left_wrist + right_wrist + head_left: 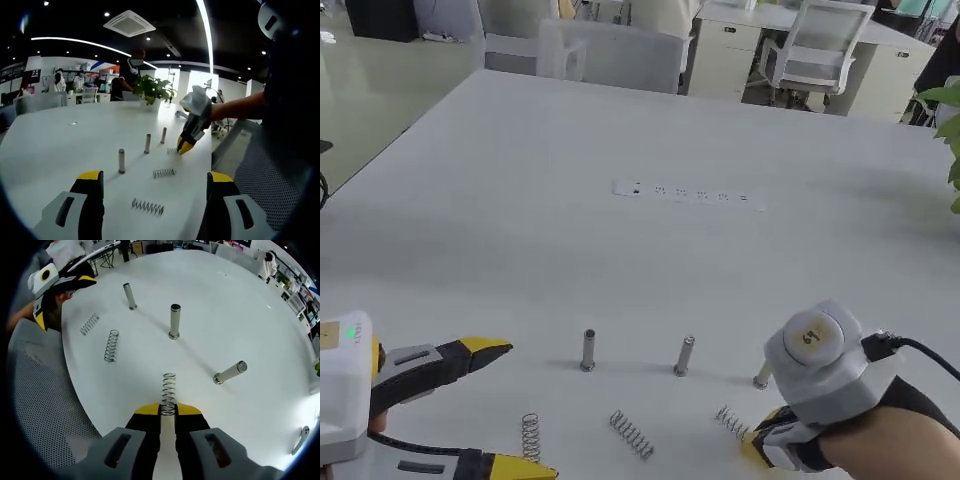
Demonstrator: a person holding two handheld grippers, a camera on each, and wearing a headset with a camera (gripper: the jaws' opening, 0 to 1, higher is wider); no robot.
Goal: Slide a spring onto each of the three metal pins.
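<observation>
While low, right tool (168, 411) on spring (169, 386).

A wide white worktop (620, 130) has a socket strip (685, 193) near its middle. Beyond it stand a white chair (815, 40) and pale desks (725, 55). A plant (950, 130) is at right, with strip lights (205, 30) overhead.

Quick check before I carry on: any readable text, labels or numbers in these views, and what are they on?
"67", uncertain, possibly seen upside down: round yellow sticker on the white top of the right gripper, which pinches a coiled metal spring.
Tan label on the left gripper: too small to read.
Wall signs behind the desks in the left gripper view: blurred, unreadable.
</observation>
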